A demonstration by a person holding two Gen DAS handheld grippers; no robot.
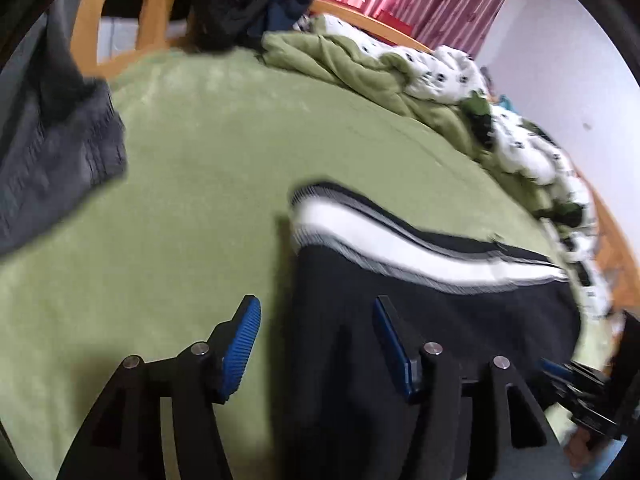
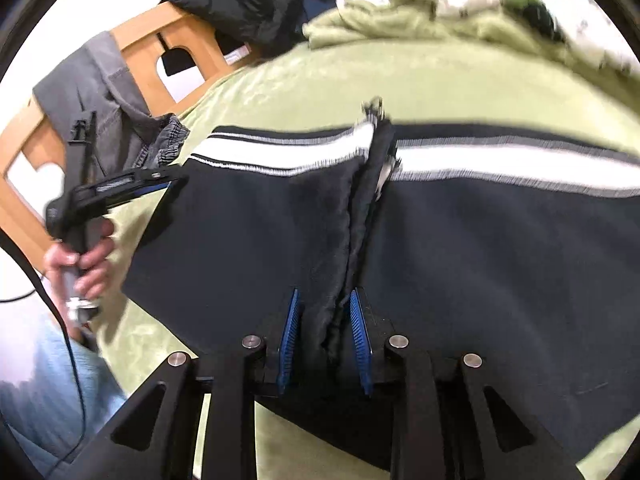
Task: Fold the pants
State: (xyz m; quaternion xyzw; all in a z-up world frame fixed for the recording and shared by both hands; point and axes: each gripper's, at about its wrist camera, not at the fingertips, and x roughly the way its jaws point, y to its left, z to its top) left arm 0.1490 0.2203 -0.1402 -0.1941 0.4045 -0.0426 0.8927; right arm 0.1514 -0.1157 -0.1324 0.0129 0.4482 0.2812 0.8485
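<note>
Blur smears pants [image 2: 460,220] under right gripper [image 2: 325,308], grip unclear.

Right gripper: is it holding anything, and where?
The right gripper is closed around a raised fold of the black pants, near their near edge. The left gripper is open, holding nothing.

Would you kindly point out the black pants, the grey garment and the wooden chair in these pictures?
black pants [image 2: 248,232]: right wrist view, on the plain black cloth below the white stripe.
grey garment [image 1: 52,152]: left wrist view, on its ribbed middle.
wooden chair [image 2: 188,32]: right wrist view, on the backrest's top rail.
</note>
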